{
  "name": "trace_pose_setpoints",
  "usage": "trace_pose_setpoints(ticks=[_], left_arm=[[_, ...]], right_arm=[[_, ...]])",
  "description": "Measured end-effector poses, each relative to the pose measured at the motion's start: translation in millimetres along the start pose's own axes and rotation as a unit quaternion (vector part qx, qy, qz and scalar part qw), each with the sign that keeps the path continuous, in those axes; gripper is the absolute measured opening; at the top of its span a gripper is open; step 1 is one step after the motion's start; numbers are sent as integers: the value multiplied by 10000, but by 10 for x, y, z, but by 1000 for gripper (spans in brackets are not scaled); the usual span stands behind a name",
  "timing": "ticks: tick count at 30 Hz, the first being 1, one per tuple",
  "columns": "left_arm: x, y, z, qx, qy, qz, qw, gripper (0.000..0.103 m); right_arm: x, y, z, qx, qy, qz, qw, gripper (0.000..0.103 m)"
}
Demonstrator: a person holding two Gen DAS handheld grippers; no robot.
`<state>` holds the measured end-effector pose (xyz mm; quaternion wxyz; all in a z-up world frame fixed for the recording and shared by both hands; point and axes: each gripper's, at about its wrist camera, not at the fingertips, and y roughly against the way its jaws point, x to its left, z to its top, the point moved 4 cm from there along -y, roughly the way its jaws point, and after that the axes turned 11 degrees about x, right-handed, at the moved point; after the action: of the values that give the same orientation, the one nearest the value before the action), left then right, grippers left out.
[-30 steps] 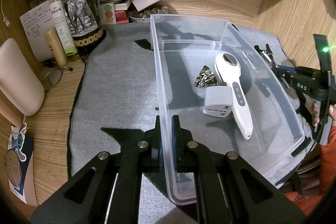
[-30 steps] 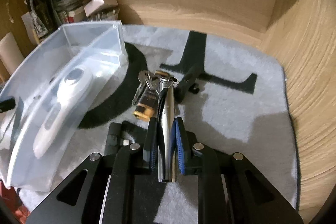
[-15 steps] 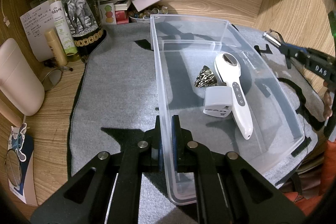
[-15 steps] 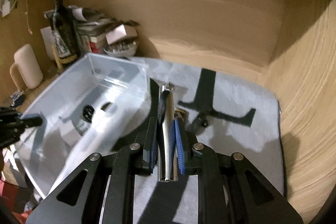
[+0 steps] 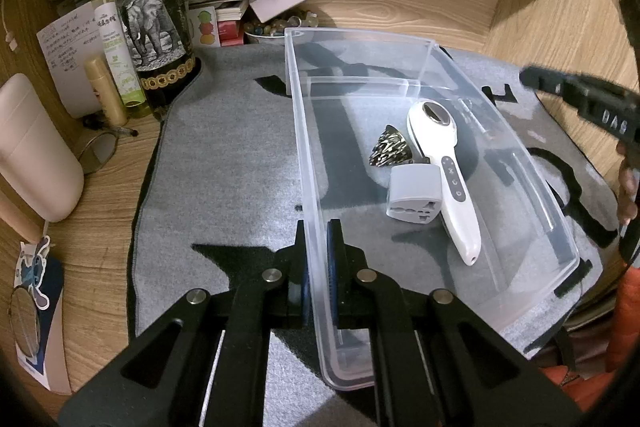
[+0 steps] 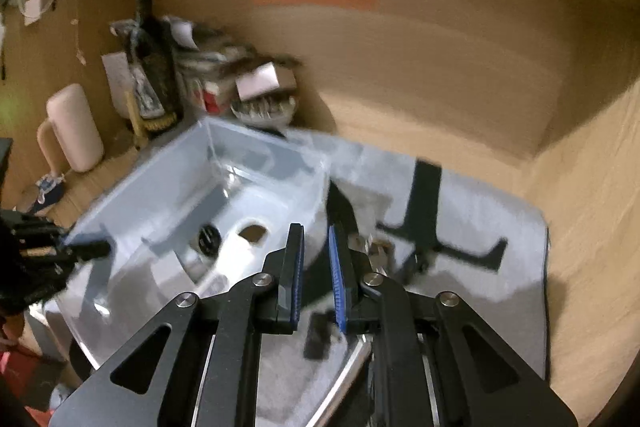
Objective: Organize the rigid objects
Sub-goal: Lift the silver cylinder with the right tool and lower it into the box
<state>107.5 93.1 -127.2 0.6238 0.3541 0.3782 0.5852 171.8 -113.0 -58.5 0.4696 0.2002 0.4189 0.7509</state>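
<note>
My left claw (image 5: 316, 259) is clamped on the side wall of the clear plastic bin (image 5: 297, 131). The bin stands on the grey mat (image 5: 224, 163) and holds a white handheld device (image 5: 448, 179). My right claw (image 6: 316, 267) is drawn nearly closed, with nothing visible between its pads.

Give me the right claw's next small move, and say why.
Probably ease the right claw leftward until it is over the clear bin, then open. A silver tool seems to hang low between its fingers, the claw is only at the bin's corner, and the left claw clamps the bin's wall.
</note>
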Motion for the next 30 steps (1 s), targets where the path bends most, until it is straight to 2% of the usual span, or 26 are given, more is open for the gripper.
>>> trace_pose_setpoints(ticks=[2,6,10,13,15,18,24,30], left_arm=[[-1,-1,3,-3,-7,0,10000,7],[-1,-2,5,-5,5,-2,10000,7],[-1,0,-1,-2,-6,9,10000,7],[-7,-4,4,2,-12,32,10000,7],[-10,-7,1,2,-17,50,10000,7],[-11,-14,8,3,-8,60,10000,7],[-7,-13,-1,0,-16,59,10000,7],[-7,-13,-1,-2,-10,54,10000,7]], right_arm=[[-52,-67,-108,222,-14,-73,9997,14],[-228,-210,-407,623,-235,-207,9976,30],[-326,-374,-705,1036,-381,-230,9936,32],[-320,-457,-848,1166,-429,-153,9921,32],[-316,-443,-869,1009,-459,-183,9937,32],[-329,-425,-850,937,-558,-55,9940,15],[-317,-384,-809,780,-551,-73,9954,14],[-333,-235,-654,447,-544,-106,9975,14]])
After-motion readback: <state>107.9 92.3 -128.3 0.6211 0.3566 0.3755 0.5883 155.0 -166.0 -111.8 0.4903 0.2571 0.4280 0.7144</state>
